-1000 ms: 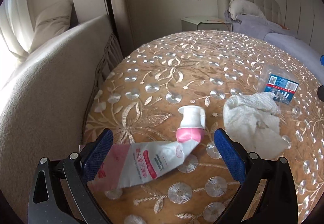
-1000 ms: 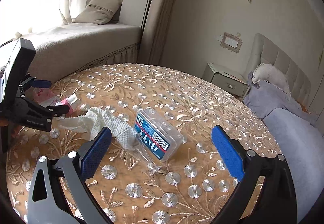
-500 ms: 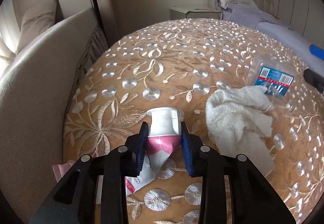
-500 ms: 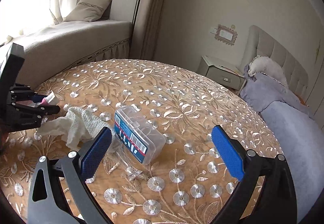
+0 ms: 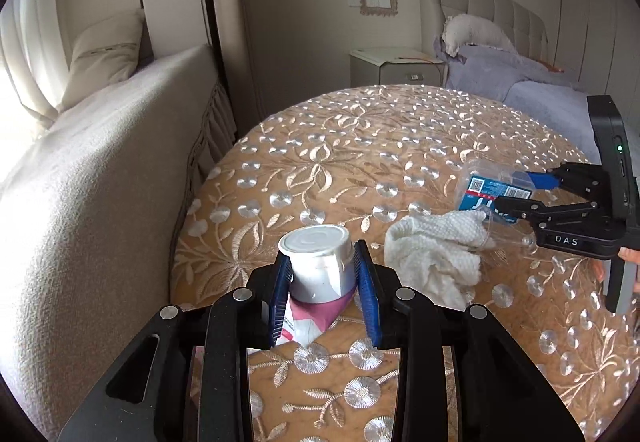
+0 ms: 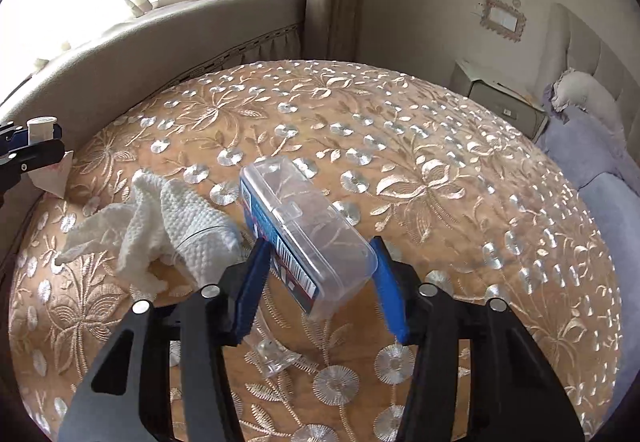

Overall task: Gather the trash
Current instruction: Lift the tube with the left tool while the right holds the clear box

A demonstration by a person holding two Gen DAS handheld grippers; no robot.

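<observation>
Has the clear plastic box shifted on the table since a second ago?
Yes. The box sits nearer the crumpled tissue, now between the right gripper's fingers.

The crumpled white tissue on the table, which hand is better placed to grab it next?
Neither is free now: the left gripper is shut on the tube, and the right gripper straddles the clear box. Once emptied, probably the right; the tissue lies just beside its left jaw.
</observation>
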